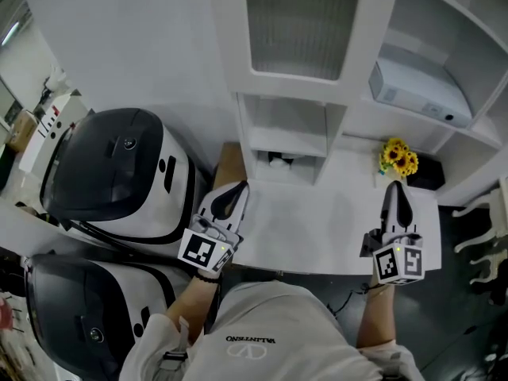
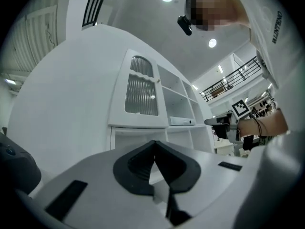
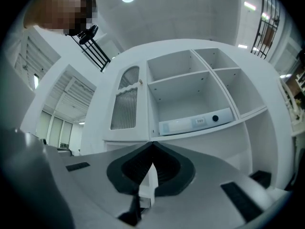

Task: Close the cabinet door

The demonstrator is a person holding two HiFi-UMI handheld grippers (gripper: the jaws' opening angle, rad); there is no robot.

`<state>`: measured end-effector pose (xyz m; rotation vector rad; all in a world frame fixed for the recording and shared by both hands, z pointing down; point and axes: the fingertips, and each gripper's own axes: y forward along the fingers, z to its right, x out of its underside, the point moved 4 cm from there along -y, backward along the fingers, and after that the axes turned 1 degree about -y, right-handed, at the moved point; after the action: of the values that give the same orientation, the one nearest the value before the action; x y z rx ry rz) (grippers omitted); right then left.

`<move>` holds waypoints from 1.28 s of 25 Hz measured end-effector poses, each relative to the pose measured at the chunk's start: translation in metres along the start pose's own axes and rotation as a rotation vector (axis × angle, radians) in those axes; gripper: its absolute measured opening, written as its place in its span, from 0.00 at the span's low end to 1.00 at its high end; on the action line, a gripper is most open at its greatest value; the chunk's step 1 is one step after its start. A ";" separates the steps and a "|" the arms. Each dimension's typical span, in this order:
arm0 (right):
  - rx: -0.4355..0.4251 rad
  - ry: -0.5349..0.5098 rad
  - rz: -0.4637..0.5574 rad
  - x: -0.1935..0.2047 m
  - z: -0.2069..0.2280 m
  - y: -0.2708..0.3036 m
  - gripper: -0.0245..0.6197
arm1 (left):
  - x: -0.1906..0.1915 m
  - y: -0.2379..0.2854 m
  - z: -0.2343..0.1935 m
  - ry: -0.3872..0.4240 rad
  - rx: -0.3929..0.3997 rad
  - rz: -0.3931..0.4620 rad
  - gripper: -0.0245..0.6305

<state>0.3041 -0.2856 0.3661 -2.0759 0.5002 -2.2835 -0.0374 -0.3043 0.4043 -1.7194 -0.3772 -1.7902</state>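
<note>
White cabinet door w/ ribbed glass panel (image 1: 298, 22) looks shut, above back edge of white countertop (image 1: 317, 228). Left gripper (image 1: 232, 190) hovers over countertop's left end, jaws pressed together, empty. Right gripper (image 1: 395, 193) is over its right end (by yellow flowers (image 1: 398, 157)), likewise closed on nothing.

The cabinet door (image 1: 295, 24) is cut off by the top edge of the head view. In the compartment (image 1: 282, 129) below the door, a small white thing (image 1: 277, 162) is too small to identify. Right of the door, the label on the white box (image 3: 196, 122) is too small to read.
</note>
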 end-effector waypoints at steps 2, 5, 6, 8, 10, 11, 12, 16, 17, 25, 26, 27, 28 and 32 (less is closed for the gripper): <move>-0.007 0.006 -0.010 0.003 -0.002 0.000 0.05 | 0.002 0.001 -0.001 -0.005 0.002 -0.008 0.04; -0.008 0.008 -0.025 0.008 -0.004 -0.002 0.05 | 0.006 0.001 -0.006 -0.022 -0.017 -0.022 0.04; -0.004 0.008 -0.030 0.009 -0.004 -0.003 0.05 | 0.006 0.001 -0.008 -0.029 -0.024 -0.022 0.04; 0.005 0.006 -0.039 0.011 -0.004 -0.003 0.05 | 0.006 -0.002 -0.012 -0.034 -0.031 -0.022 0.04; 0.011 0.000 -0.044 0.011 -0.004 -0.003 0.05 | 0.007 -0.004 -0.016 -0.032 -0.035 -0.027 0.04; 0.009 -0.003 -0.044 0.011 -0.004 -0.003 0.05 | 0.007 -0.004 -0.017 -0.035 -0.038 -0.027 0.04; 0.004 -0.005 -0.042 0.011 -0.004 -0.003 0.05 | 0.007 -0.005 -0.018 -0.041 -0.040 -0.025 0.04; -0.016 -0.009 -0.051 0.014 -0.008 -0.002 0.05 | 0.007 -0.006 -0.017 -0.068 -0.043 -0.013 0.04; -0.022 -0.014 -0.053 0.014 -0.010 -0.002 0.05 | 0.007 -0.006 -0.016 -0.070 -0.041 -0.012 0.04; -0.034 -0.021 -0.068 0.017 -0.013 -0.002 0.05 | -0.001 -0.008 -0.015 -0.044 -0.052 -0.001 0.04; -0.034 -0.020 -0.071 0.017 -0.013 -0.003 0.05 | -0.002 -0.008 -0.016 -0.042 -0.052 -0.002 0.04; -0.034 -0.018 -0.075 0.018 -0.013 -0.003 0.05 | -0.002 -0.009 -0.016 -0.040 -0.052 -0.002 0.04; -0.032 -0.016 -0.078 0.018 -0.013 -0.004 0.05 | -0.002 -0.009 -0.015 -0.040 -0.053 -0.003 0.04; -0.032 -0.014 -0.084 0.019 -0.013 -0.006 0.05 | -0.002 -0.010 -0.012 -0.042 -0.051 -0.005 0.04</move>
<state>0.2900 -0.2812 0.3847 -2.1662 0.4617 -2.3189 -0.0530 -0.3037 0.4033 -1.7945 -0.3566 -1.7839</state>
